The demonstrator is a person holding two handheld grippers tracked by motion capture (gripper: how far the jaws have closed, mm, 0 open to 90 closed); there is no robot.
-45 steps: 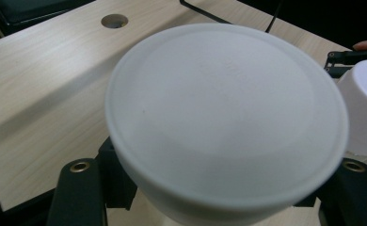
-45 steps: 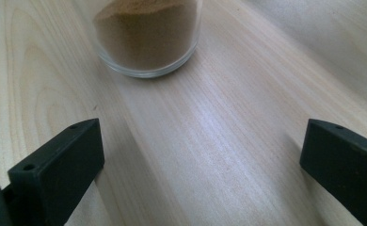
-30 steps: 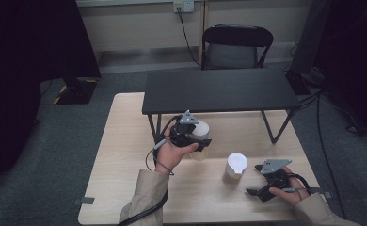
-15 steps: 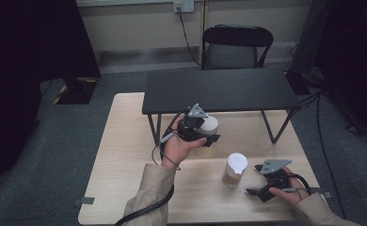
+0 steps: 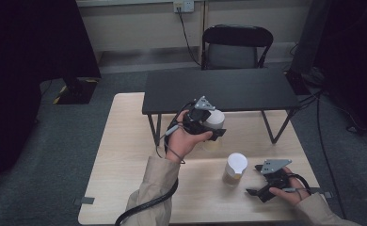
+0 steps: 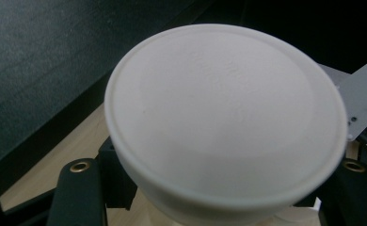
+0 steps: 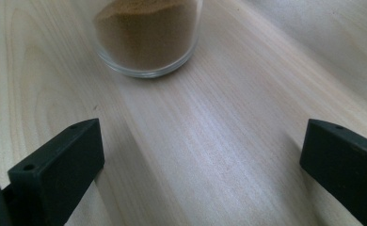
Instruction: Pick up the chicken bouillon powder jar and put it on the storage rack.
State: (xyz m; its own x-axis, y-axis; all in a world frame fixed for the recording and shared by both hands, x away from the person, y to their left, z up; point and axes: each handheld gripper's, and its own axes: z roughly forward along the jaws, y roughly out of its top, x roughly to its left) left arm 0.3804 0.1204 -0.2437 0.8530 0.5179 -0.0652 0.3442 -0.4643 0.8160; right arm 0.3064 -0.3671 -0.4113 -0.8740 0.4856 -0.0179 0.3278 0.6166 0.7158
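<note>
Nearest the person, the right claw (image 5: 260, 191) rested low on the light wooden table (image 5: 125, 155), its jaws spread wide and empty. Just beyond it stood a glass jar (image 5: 234, 169) with a white lid, part-filled with brown powder (image 7: 146, 33) — upright, on the table, apart from the jaws. Farther in, the left claw (image 5: 213, 132) was lifted above the table and clenched around a second jar (image 5: 213, 123), its white lid (image 6: 224, 108) facing the left gripper view. Behind stood a low black bench (image 5: 219, 89), then a dark chair (image 5: 237, 47) by the wall.
</note>
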